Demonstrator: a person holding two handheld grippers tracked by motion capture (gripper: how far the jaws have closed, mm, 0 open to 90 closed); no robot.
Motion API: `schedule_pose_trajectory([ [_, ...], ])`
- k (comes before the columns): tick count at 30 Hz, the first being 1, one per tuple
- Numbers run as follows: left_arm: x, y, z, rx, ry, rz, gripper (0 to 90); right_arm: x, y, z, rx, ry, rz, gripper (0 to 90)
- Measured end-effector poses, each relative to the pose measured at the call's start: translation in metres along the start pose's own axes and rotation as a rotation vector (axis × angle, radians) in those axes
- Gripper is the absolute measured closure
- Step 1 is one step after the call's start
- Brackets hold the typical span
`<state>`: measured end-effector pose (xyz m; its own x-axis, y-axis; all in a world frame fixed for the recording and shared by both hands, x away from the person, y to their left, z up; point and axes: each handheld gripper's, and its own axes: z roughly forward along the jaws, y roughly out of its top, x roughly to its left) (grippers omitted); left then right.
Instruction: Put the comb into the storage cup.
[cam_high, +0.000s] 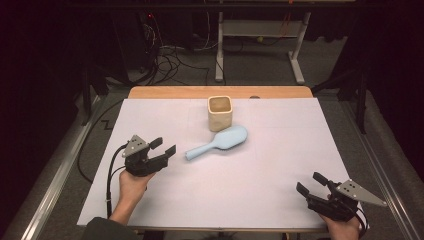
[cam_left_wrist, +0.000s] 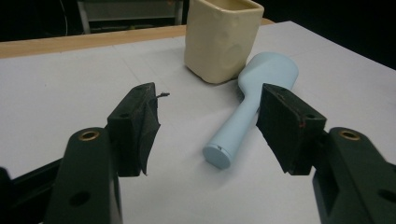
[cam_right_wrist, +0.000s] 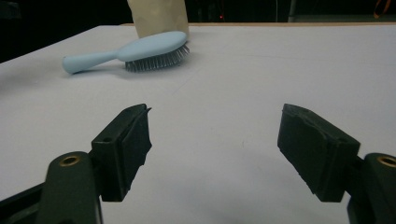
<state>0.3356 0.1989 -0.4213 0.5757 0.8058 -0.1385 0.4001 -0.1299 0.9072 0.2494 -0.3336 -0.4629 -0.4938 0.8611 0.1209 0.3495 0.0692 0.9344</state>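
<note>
Jaws parted and holding nothing, the left gripper (cam_high: 162, 147) faces the smooth pale-blue hairbrush (cam_high: 218, 142) lying bristles-down beside the squarish cream cup (cam_high: 220, 112) on the white table sheet (cam_high: 280, 150), while the right gripper (cam_high: 312, 183) rests equally unclenched.

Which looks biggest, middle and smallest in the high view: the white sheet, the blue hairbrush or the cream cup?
1. White sheet, by far the largest; it covers nearly the whole table.
2. Blue hairbrush, long and slim, bristles down.
3. Cream cup, smallest. It stands slightly farther from the camera, but the brush is clearly longer.
</note>
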Motion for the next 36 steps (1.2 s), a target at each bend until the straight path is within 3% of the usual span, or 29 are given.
schedule_pose_trajectory([
  [6,-0.003,0.009,0.008,0.001,-0.014,0.008,39.2,0.0,0.0,0.0,-0.004,0.002,-0.002,26.1],
  [14,-0.007,0.024,0.021,0.051,-0.034,0.011,42.6,0.0,0.0,-0.001,-0.005,-0.001,-0.006,26.3],
  [23,-0.013,0.04,0.036,0.06,-0.049,0.016,43.0,0.0,0.0,-0.001,-0.01,-0.003,-0.006,26.4],
  [30,-0.017,0.05,0.046,0.104,-0.06,0.024,45.3,0.0,0.0,-0.001,-0.01,0.001,-0.007,26.4],
  [36,-0.02,0.054,0.054,0.172,-0.065,0.04,48.9,0.001,0.0,-0.001,-0.012,0.001,-0.012,26.6],
])
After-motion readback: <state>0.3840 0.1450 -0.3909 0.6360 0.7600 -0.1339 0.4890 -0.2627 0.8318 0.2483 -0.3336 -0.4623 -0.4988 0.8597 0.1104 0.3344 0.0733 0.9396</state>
